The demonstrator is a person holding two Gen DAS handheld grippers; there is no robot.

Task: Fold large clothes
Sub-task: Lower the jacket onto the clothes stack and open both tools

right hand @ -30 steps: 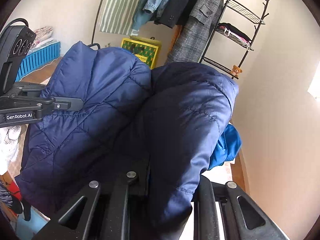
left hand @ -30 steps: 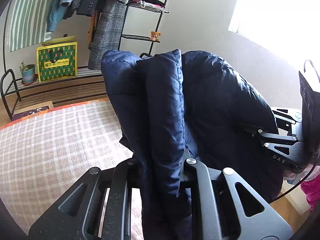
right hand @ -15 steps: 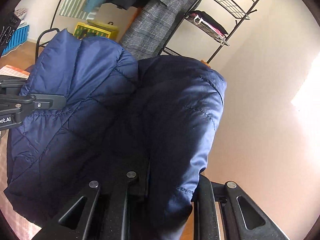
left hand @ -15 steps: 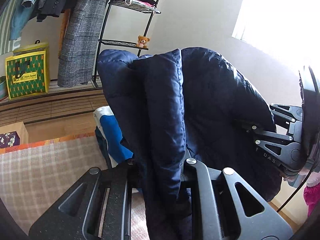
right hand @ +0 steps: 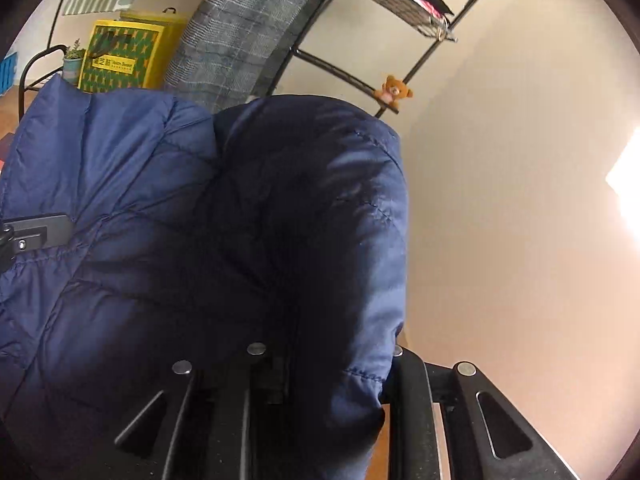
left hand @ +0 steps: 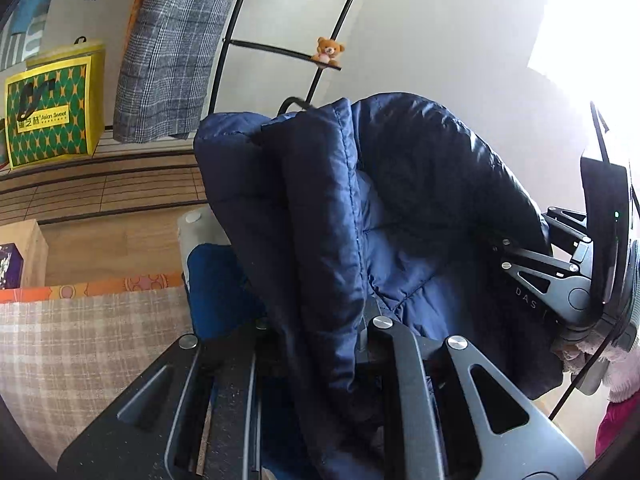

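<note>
A navy quilted puffer jacket (left hand: 420, 184) hangs bunched in the air between both grippers. My left gripper (left hand: 320, 320) is shut on a thick padded fold of it at the bottom of the left wrist view. The right gripper (left hand: 532, 280) shows at that view's right edge, gripping the jacket's far side. In the right wrist view the jacket (right hand: 200, 220) fills the left half. My right gripper (right hand: 324, 352) has fabric between its fingers and its jaws are opening. The left gripper (right hand: 36, 232) pokes in at the left edge.
A plaid tablecloth (left hand: 80, 340) lies below left, with a folded blue garment (left hand: 212, 280) at its far edge. Behind stand a black wire rack (left hand: 248, 44) with a teddy bear (left hand: 328, 50), a hanging grey plaid coat (left hand: 172, 48), a yellow-green bag (left hand: 52, 112) and a box (left hand: 20, 252).
Both grippers carried the jacket sideways and down, away from the open tablecloth toward the rack and wall. The folded blue garment came into the left wrist view.
</note>
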